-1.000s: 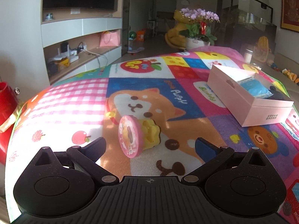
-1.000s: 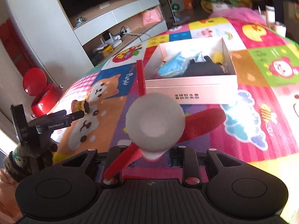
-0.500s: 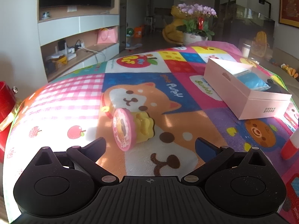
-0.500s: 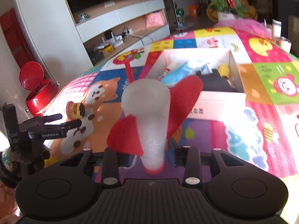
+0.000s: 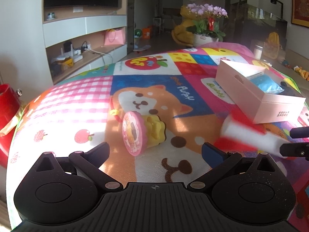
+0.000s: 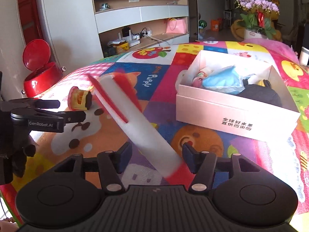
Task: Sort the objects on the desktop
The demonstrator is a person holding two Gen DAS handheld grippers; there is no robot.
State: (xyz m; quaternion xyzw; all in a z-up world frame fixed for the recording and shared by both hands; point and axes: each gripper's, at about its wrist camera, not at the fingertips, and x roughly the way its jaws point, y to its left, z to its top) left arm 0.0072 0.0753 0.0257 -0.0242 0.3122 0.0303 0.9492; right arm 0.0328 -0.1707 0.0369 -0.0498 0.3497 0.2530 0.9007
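A white foam rocket with red fins (image 6: pixel 135 121) lies tilted between the wide-apart fingers of my right gripper (image 6: pixel 156 154), motion-blurred; it also shows in the left wrist view (image 5: pixel 249 133). A pink-and-yellow round toy (image 5: pixel 143 133) lies on its side on the cartoon mat, just ahead of my open, empty left gripper (image 5: pixel 154 150); it shows in the right wrist view (image 6: pixel 80 98) too. A pink box (image 6: pixel 231 114) holds a blue packet (image 6: pixel 224 81) and dark items.
The colourful play mat (image 5: pixel 154 77) covers the table. A red bin (image 6: pixel 38 71) stands off the left edge. A TV shelf unit (image 5: pixel 83 38) and a flower pot (image 5: pixel 206 25) are behind.
My right gripper has opened and the rocket has tipped from upright to slanting leftwards, blurred. The left gripper has come a little closer to the pink-and-yellow toy.
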